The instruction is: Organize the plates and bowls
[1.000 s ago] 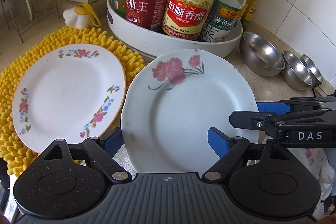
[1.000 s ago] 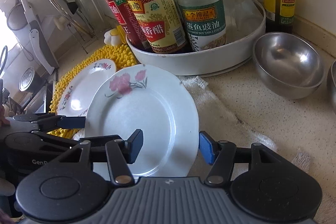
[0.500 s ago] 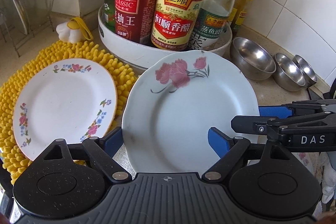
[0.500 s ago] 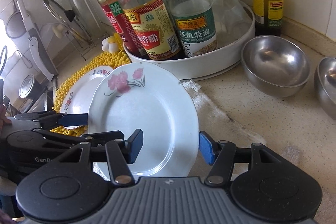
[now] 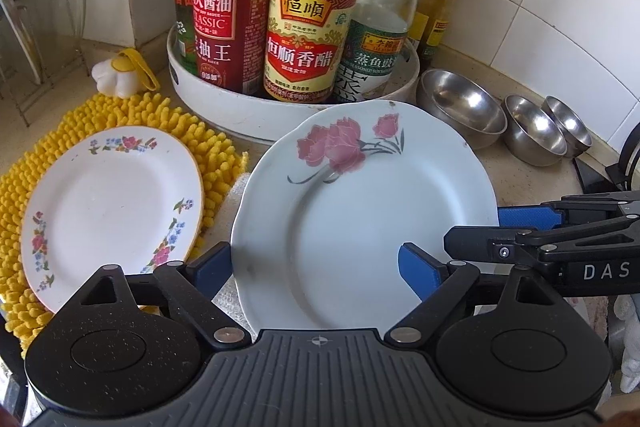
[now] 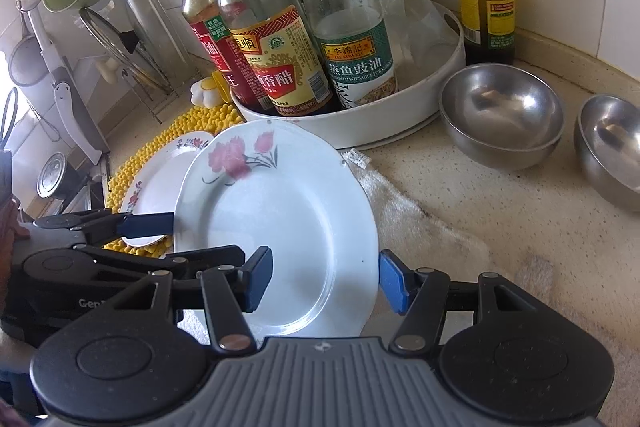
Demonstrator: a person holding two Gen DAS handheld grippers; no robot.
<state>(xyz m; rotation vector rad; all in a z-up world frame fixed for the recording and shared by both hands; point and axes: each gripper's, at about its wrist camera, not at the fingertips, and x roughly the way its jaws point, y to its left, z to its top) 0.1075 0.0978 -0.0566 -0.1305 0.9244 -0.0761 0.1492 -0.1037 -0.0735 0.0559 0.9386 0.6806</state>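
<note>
Left gripper and right gripper both gaping wide, straddling opposite rims of pink-flower plate, pads not visibly clamping. Plate tilting up over towel, in front of bottle tray. Second plate lying on yellow mat. Steel bowls sitting beside tray.

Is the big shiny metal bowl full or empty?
Empty. The big metal bowl next to the white tray of bottles shows only its bare, shiny inside in both views, with nothing in it.
</note>
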